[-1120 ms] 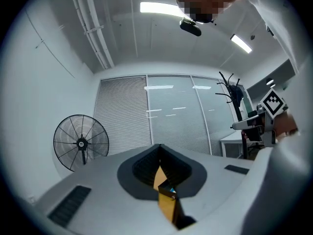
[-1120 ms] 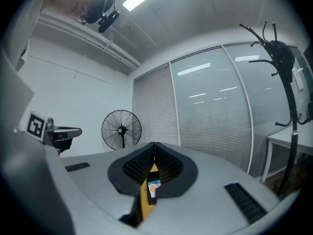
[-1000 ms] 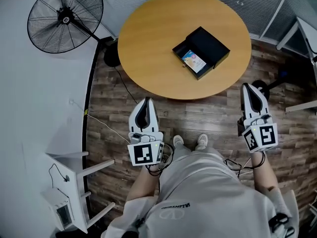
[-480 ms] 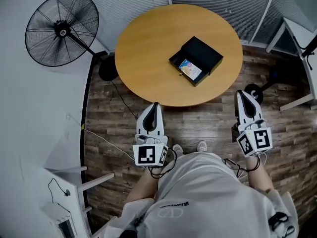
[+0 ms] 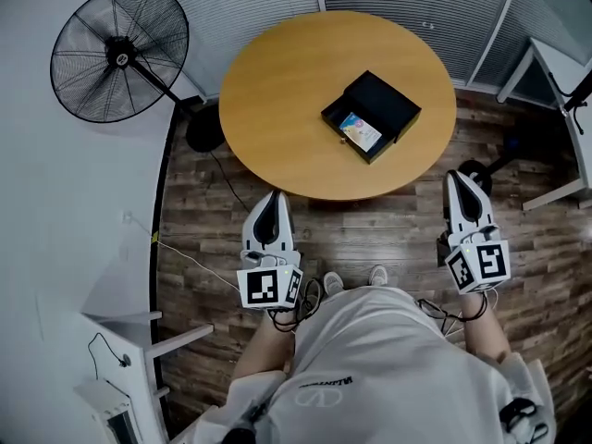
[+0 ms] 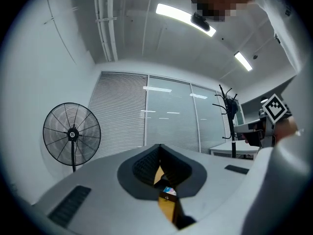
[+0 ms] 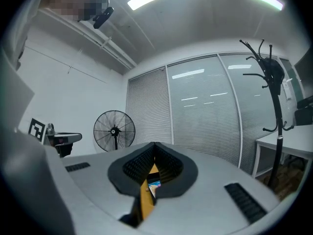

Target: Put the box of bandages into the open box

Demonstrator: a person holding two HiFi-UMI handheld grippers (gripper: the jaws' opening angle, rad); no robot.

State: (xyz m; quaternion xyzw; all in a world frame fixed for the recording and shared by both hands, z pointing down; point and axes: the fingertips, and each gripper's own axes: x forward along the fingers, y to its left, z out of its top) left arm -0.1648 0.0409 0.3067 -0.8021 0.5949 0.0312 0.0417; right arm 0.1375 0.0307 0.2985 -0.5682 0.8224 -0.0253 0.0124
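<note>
A black open box [image 5: 387,100] lies on the round wooden table [image 5: 277,91], right of its middle. The colourful box of bandages [image 5: 360,131] lies inside it at the near end. Both grippers hang short of the table over the wooden floor, near my body. My left gripper [image 5: 269,198] is shut and empty, its jaws pointing at the table's near edge. My right gripper [image 5: 461,178] is shut and empty too. Through the slit of the left gripper [image 6: 160,150] the bandage box [image 6: 169,192] shows, and likewise past the right gripper [image 7: 154,148] the bandage box [image 7: 154,184].
A black standing fan [image 5: 120,52] stands left of the table. A white desk [image 5: 566,63] is at the right edge and white furniture [image 5: 139,340] at the lower left. A cable [image 5: 199,239] trails over the floor. A coat rack [image 7: 274,97] stands by the blinds.
The head view has shifted slightly. The left gripper swung a little right and back left. Both grippers stay shut and low; the box of bandages has not moved.
</note>
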